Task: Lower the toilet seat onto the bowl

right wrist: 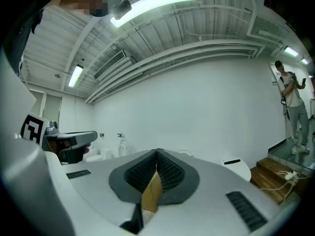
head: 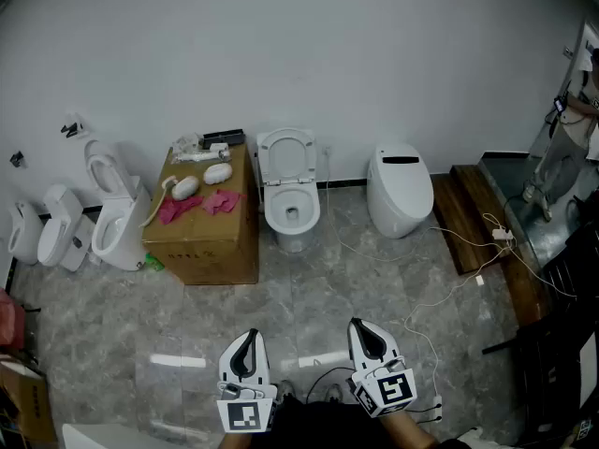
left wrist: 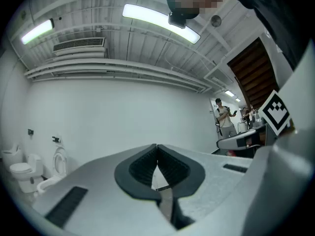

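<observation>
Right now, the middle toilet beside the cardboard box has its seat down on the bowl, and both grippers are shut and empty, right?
Not quite: the head view shows the seat standing upright, not down on the bowl. The rest holds.

The toilet (head: pixel 291 209) stands against the back wall at the middle, its seat (head: pixel 286 153) upright behind the bowl. A cardboard box (head: pixel 201 241) stands just beside it on the left and a second toilet (head: pixel 400 190) near it on the right. Cloths (head: pixel 198 205) and a few small items lie on the box, a row of toilets (head: pixel 110 221) stands further left along the wall, and right of the second toilet lies a wooden step (head: pixel 466 215), with a cable (head: pixel 440 299) across the floor before it. The left gripper (head: pixel 246 342) and right gripper (head: pixel 366 331) sit side by side at the near edge, well apart from the toilet.
</observation>
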Demonstrator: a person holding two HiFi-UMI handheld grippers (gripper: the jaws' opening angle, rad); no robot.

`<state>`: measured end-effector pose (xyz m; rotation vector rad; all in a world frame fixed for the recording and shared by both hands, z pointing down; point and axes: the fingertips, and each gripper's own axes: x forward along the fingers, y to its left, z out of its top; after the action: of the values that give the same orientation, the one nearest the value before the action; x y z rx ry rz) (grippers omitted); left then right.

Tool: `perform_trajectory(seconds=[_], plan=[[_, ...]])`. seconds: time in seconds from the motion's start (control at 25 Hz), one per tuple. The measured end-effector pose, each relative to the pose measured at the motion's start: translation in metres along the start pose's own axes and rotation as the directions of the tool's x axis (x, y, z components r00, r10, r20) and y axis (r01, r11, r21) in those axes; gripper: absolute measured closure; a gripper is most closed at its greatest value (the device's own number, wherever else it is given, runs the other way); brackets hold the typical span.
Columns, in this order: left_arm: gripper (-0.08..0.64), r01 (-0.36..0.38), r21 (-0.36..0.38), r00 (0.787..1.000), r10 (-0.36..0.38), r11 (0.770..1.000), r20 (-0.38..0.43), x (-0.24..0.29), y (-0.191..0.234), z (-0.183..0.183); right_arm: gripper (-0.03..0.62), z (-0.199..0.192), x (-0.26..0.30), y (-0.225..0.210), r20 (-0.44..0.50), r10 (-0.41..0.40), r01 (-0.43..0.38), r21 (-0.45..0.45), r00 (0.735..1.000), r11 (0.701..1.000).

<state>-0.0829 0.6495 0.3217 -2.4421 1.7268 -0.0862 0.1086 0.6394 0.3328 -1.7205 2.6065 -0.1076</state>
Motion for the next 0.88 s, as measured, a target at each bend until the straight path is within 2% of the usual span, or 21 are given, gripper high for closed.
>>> perform_trajectory(seconds=[0.08,0.2,0.28,0.44,0.64,0.72,0.88], plan=[[0.551,-0.005,-0.015,1.000,0.005,1.000,0.001,0.001,0.002,0.001,0.566,-0.002,0.002,0.001,-0.004,0.002,-0.002,0.002,1.000,1.000],[0.551,-0.022,-0.078,0.999,0.026,0.997,0.039,0.003,0.003,0.011,0.566,-0.003,0.003,0.002,-0.006,0.006,-0.006,0.002,1.000,1.000],[0.551,-0.021,-0.089,0.998,0.025,0.996,0.049,0.005,0.003,0.014,0.566,-0.001,0.003,0.001,-0.005,0.007,-0.007,0.000,1.000,1.000],[0.551,0.006,-0.012,1.000,-0.006,1.000,-0.014,0.004,0.004,-0.002,0.566,-0.002,0.008,0.001,-0.009,0.004,-0.004,-0.005,1.000,1.000],[0.551,0.004,-0.031,1.000,-0.005,1.000,-0.001,0.005,0.014,-0.001,0.566,-0.003,0.015,0.007,-0.011,0.000,0.000,0.017,1.000,1.000],[0.551,-0.011,-0.063,1.000,0.012,0.998,0.017,0.007,0.021,0.005,0.566,-0.002,0.017,0.009,-0.004,-0.005,0.005,0.030,1.000,1.000],[0.551,0.011,-0.015,1.000,-0.011,1.000,-0.003,0.005,0.035,-0.006,0.566,-0.003,0.028,0.022,-0.003,-0.008,0.008,0.025,1.000,1.000]])
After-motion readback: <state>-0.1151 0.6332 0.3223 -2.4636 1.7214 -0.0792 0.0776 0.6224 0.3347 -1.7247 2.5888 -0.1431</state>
